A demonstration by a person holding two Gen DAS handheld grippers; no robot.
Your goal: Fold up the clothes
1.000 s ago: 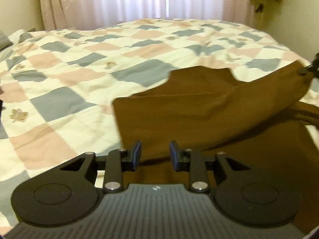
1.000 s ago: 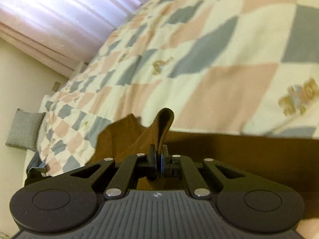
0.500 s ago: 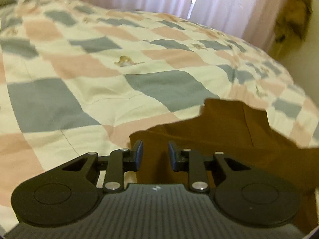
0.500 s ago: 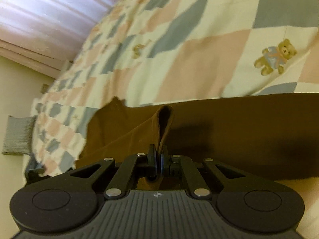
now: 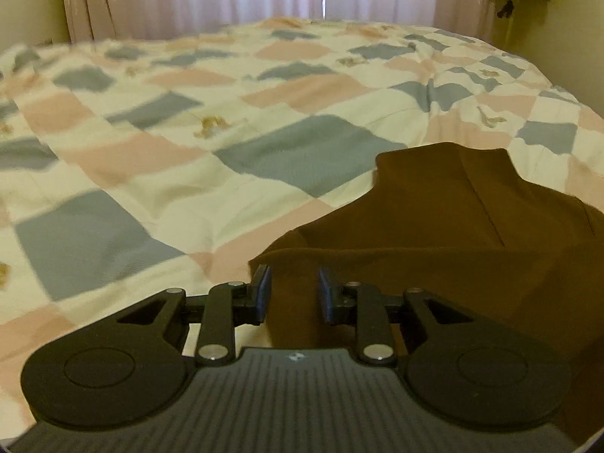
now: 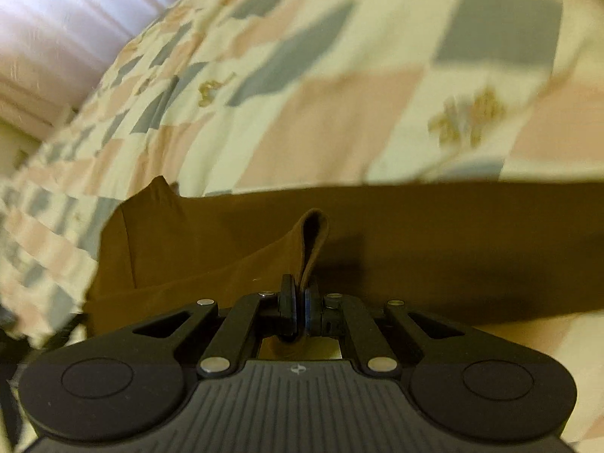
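Brown garment [image 5: 434,241] spread on the checked bed [image 5: 188,173], edge now carried farther across since a second ago. Right tool [image 6: 298,300] clamped on a pinched fold of cloth; left tool [image 5: 292,290] narrowly parted over the near corner, gripping nothing. Fold apparently under way.

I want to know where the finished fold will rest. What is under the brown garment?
The brown garment lies on a checked quilt of cream, pink and grey squares, which shows all around it. What lies beneath the cloth itself is covered.
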